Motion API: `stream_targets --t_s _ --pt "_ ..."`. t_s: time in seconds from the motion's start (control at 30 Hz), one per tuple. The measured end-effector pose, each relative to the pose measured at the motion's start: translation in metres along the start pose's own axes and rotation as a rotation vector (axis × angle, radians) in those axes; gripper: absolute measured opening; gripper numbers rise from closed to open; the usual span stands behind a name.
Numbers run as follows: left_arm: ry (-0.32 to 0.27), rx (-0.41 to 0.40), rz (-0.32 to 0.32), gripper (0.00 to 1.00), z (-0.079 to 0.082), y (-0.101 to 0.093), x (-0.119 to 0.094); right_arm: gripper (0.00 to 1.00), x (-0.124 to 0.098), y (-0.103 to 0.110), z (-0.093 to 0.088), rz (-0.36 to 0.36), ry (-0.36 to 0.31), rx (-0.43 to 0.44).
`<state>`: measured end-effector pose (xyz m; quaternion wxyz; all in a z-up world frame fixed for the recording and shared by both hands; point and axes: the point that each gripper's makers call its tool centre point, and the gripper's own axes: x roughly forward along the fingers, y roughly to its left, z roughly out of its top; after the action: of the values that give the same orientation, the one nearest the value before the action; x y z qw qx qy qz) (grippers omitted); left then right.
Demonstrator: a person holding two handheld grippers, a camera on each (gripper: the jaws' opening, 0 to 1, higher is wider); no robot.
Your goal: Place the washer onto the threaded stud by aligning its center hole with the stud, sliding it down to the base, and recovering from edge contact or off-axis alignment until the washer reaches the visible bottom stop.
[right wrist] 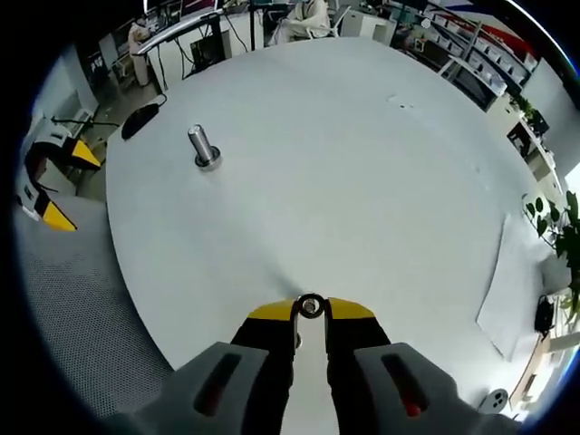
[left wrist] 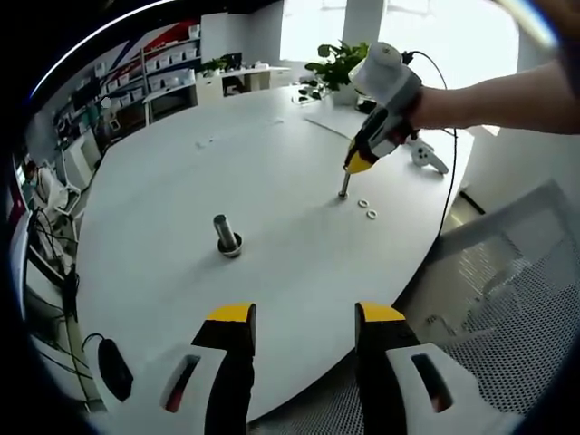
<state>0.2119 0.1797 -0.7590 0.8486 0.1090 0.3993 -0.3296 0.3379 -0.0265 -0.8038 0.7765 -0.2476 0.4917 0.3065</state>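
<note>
One round white bench (left wrist: pixel 272 263) carries everything. Left claw (left wrist: pixel 304 317) hangs released past the bench's near edge, jaws wide apart, touching nothing. Right claw (right wrist: pixel 310 313) is clenched on a washer (right wrist: pixel 310 306), pinched at its jaw tips just above the bench top. Threaded stud (right wrist: pixel 201 147) stands upright well apart from it, nearer the left claw's edge. Two spare washers (left wrist: pixel 367 209) lie beside the right claw.

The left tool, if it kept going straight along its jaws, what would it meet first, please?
Probably the bare white table just beyond the open left tool; the stud stands further on, left of that line, though depth is uncertain.
</note>
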Motion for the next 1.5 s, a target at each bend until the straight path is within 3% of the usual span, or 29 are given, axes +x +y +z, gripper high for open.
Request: stream_targets --t_s 0.77,1.3,1.5 --pt "0.013 0.000 -0.001 0.42 -0.003 0.000 0.002 0.13 0.002 0.002 -0.006 0.000 0.008 0.006" --pt "0.026 -0.005 -0.002 0.41 -0.006 0.000 0.002 0.14 0.031 0.002 -0.016 0.015 0.059 -0.010" --pt "0.026 -0.002 -0.007 0.41 -0.006 -0.001 0.002 0.14 0.041 0.003 -0.022 0.030 0.077 0.021"
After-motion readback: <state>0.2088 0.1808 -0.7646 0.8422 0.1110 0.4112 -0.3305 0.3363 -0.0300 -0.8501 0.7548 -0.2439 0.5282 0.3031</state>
